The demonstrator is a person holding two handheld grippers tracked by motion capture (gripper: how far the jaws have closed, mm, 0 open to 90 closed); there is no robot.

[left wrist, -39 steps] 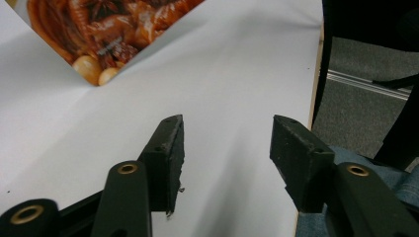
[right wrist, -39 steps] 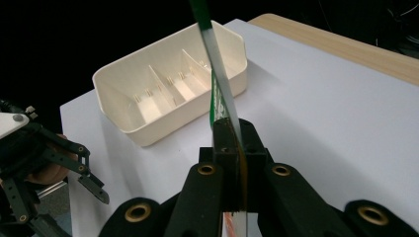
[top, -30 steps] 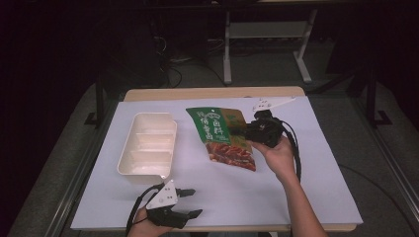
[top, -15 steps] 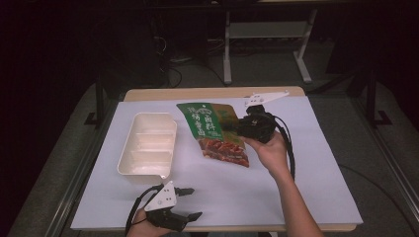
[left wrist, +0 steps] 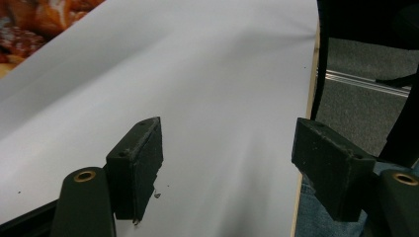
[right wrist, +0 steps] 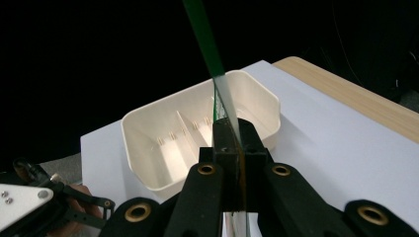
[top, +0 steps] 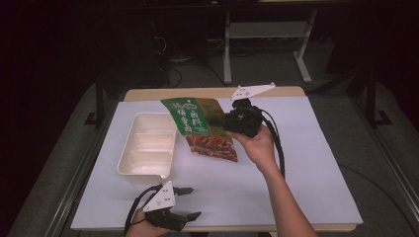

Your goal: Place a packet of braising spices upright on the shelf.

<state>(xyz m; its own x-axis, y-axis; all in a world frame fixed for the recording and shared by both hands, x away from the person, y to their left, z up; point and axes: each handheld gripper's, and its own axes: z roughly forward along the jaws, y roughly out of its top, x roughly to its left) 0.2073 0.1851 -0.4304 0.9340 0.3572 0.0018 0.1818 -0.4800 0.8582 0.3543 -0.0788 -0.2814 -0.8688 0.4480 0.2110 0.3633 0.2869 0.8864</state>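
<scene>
The pouch [top: 202,126] is pinched by its edge in the right tool [top: 232,121] and held tilted above the counter [top: 296,187], just right of the tray [top: 146,148], while the left tool [top: 190,202] is parked spread and empty, well short of both.

Green pouch [top: 197,128] with white lettering and red-brown food photo, cream tray [top: 147,148], white counter [top: 306,163] with tan wood edge, black fingers [left wrist: 138,165].
</scene>
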